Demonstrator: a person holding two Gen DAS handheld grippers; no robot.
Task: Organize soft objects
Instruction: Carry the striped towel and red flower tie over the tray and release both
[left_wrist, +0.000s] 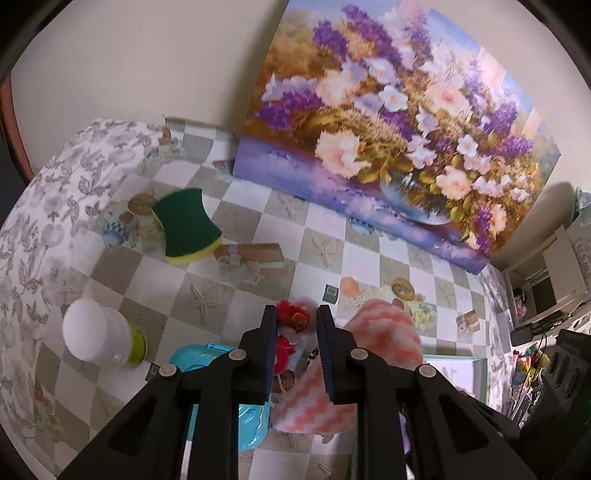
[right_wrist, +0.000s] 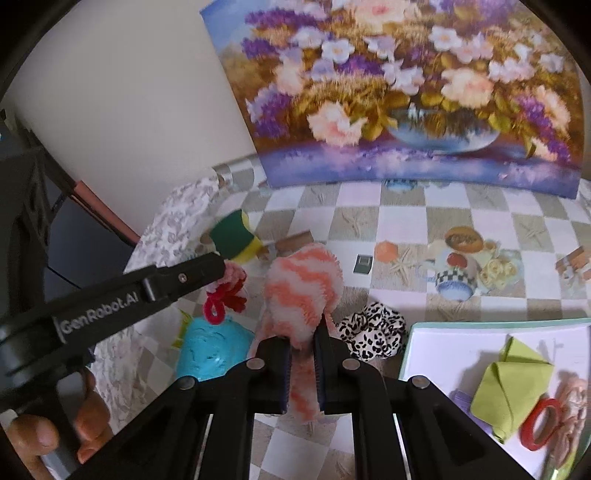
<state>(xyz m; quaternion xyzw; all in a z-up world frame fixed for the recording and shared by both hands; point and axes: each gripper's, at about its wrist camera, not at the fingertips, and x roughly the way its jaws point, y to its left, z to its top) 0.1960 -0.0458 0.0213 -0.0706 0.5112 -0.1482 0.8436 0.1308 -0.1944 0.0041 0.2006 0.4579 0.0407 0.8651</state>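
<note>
My right gripper (right_wrist: 303, 336) is shut on a fluffy pink-and-white striped cloth (right_wrist: 301, 286), held above the checkered table; it also shows in the left wrist view (left_wrist: 384, 339). My left gripper (left_wrist: 297, 312) is shut on a red and pink pipe-cleaner flower (left_wrist: 293, 315), seen from the right wrist view (right_wrist: 226, 295) hanging from its tip. A leopard-print scrunchie (right_wrist: 373, 334) lies beside the white tray (right_wrist: 443, 347). The tray holds a green folded cloth (right_wrist: 506, 384), a red ring (right_wrist: 541, 424) and a pink scrunchie (right_wrist: 570, 417).
A green-and-yellow sponge (left_wrist: 186, 227) lies at the far left of the table. A white-capped bottle (left_wrist: 98, 339) and a turquoise plastic dish (left_wrist: 207, 358) stand near the left gripper. A flower painting (left_wrist: 388, 122) leans on the wall behind.
</note>
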